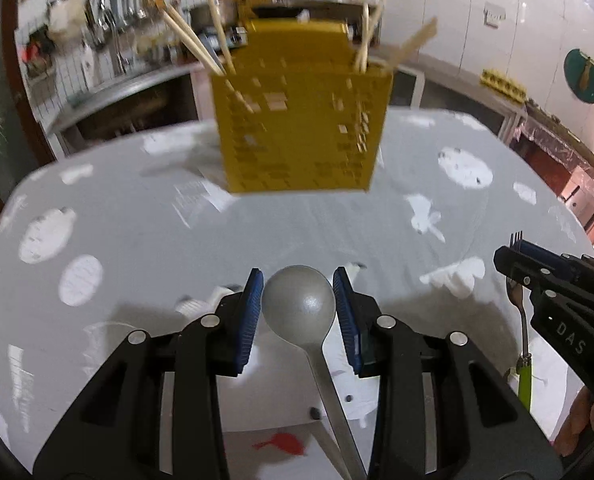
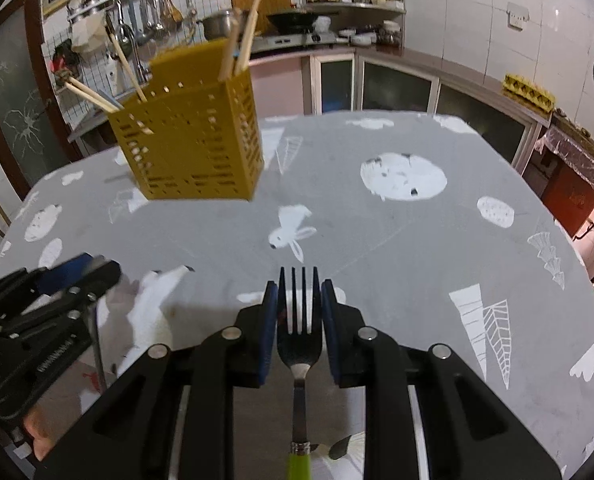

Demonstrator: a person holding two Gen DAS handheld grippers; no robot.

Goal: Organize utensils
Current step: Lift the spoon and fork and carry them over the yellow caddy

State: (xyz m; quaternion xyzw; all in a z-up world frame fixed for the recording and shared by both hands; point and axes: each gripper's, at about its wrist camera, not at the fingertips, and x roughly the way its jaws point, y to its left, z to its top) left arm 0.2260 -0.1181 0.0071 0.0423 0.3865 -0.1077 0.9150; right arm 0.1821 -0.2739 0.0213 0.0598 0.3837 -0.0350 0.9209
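Observation:
My left gripper (image 1: 298,296) is shut on the bowl of a grey metal spoon (image 1: 299,304), whose handle runs down toward the camera. My right gripper (image 2: 299,300) is shut on the head of a fork (image 2: 299,336) with a green handle; the tines stick out past the blue pads. Both utensils hang above the table. A yellow perforated utensil holder (image 1: 301,128) (image 2: 193,140) stands upright further back on the table with several wooden chopsticks (image 2: 237,48) in it. In the left wrist view the right gripper (image 1: 517,256) and its fork (image 1: 519,312) show at the right edge. In the right wrist view the left gripper (image 2: 85,268) shows at the left.
The round table wears a grey cloth with white prints (image 2: 401,240). Behind it run kitchen counters, a rack of hanging utensils (image 2: 145,12), a stove with a wok (image 2: 297,20) and shelves of jars. An egg tray (image 2: 529,90) sits on the right counter.

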